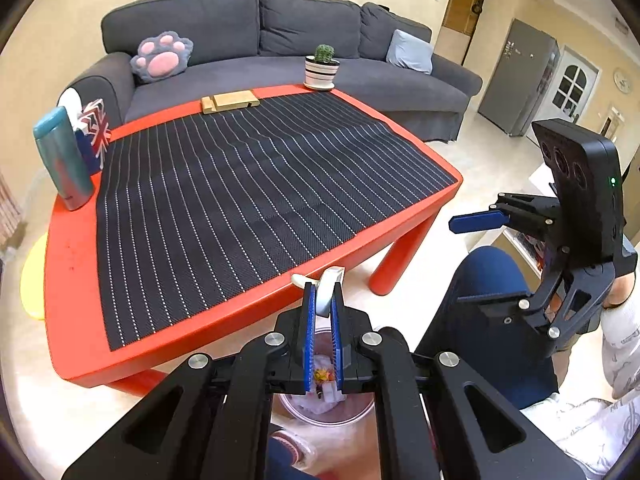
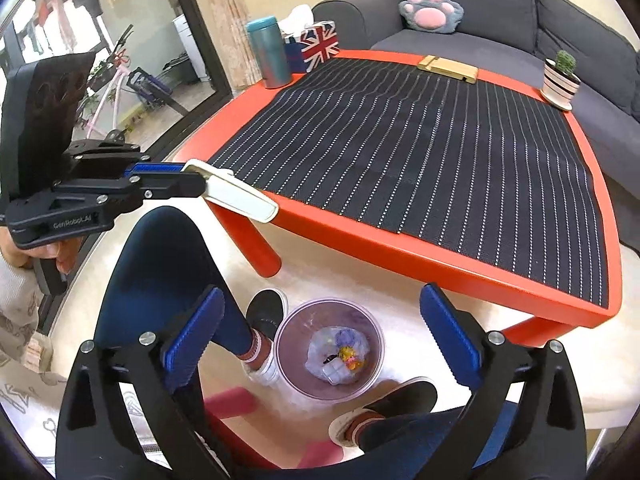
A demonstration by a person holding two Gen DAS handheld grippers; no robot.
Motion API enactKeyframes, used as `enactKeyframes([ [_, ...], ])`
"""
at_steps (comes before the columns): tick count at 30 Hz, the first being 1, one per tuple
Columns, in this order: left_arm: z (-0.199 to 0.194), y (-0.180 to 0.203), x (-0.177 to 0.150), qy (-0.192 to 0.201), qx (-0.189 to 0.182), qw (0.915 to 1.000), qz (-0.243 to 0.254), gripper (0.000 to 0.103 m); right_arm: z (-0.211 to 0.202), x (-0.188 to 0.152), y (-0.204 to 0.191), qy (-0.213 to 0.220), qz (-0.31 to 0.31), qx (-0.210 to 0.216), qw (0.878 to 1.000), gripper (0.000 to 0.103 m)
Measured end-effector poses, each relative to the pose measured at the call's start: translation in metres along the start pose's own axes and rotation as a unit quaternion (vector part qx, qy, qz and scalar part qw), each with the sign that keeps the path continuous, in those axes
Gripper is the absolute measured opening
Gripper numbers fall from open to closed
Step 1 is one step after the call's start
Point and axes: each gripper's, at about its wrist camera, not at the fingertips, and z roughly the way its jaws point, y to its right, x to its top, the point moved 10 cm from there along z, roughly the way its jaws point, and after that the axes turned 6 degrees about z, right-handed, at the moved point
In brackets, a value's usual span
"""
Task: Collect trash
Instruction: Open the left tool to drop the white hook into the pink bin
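The left hand-held gripper (image 1: 323,300) pinches a flat white dustpan-like piece (image 2: 236,196) beside the near edge of the red table (image 2: 460,256). The right hand-held gripper (image 2: 320,320) is spread wide with nothing between its blue pads, above a translucent trash bin (image 2: 288,344) on the floor between the person's feet. Crumpled wrappers (image 2: 340,356) lie in the bin.

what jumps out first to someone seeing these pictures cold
The bright red table under a black mat with dotted white stripes fills the middle. On the floor in front stands a clear round bin holding trash, framed by the open right claw. The left claw pinches a flat white dustpan.
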Motion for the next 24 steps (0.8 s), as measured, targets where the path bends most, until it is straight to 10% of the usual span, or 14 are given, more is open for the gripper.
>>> enactKeyframes([
  [24,0.002,0.028,-0.009,-0.008,-0.016,0.9995,0.025,0.007,-0.033,0.002,0.026,0.043,0.043,-0.037,0.997,0.098],
])
